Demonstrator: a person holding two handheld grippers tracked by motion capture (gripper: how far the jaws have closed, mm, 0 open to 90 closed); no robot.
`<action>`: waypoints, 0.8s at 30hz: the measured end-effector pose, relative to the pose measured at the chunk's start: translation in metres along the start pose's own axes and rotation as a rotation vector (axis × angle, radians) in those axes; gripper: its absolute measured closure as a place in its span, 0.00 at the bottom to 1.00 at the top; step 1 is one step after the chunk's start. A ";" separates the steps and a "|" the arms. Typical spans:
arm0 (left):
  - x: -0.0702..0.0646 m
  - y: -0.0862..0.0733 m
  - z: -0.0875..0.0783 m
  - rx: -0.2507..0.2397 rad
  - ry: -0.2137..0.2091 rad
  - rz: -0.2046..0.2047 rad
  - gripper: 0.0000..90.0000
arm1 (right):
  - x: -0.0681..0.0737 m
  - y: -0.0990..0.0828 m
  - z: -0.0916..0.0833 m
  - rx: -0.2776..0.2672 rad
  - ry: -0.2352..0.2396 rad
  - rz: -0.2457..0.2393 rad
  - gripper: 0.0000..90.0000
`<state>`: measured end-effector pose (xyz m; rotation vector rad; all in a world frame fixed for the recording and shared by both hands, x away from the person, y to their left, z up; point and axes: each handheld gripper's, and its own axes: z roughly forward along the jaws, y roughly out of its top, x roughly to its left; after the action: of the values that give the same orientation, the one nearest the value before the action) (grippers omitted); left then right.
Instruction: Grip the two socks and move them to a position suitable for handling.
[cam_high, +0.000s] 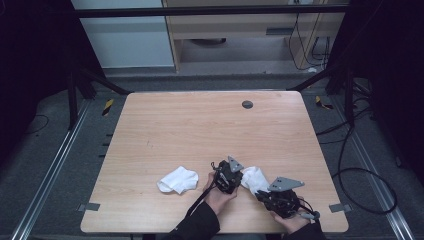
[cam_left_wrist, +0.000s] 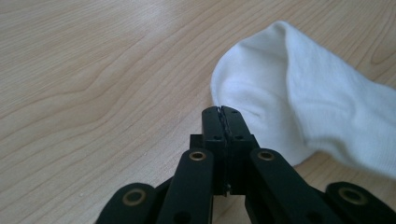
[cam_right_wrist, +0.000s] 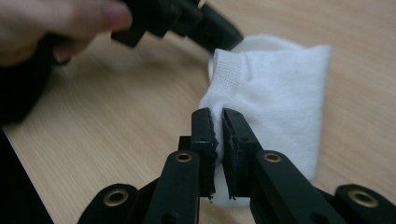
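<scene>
While right gripper (cam_right_wrist: 218, 122) pinches a crumpled white sock (cam_right_wrist: 280, 93), left gripper (cam_left_wrist: 222, 114) closed empty.

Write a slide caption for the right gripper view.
Right gripper shut on the edge of a white sock lying on the wooden table.

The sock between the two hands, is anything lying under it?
Wooden table shows all round the sock, which lies on it. The right gripper has its fingers pinching the sock's edge. Whatever might lie beneath the fabric is covered.
</scene>
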<state>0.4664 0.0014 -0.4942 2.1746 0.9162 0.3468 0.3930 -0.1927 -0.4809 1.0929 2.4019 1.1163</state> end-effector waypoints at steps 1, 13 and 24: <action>0.001 0.000 -0.002 -0.002 -0.001 0.005 0.99 | -0.001 0.001 -0.002 -0.028 0.003 0.015 0.93; 0.018 -0.002 -0.027 0.022 0.018 0.038 1.00 | -0.011 0.018 -0.013 -0.234 -0.058 0.167 0.93; 0.029 -0.014 -0.037 0.071 0.029 0.054 1.00 | -0.028 0.017 -0.007 -0.208 -0.150 0.295 0.92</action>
<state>0.4619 0.0482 -0.4800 2.2683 0.8991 0.3780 0.4170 -0.2100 -0.4649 1.4326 2.0042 1.2891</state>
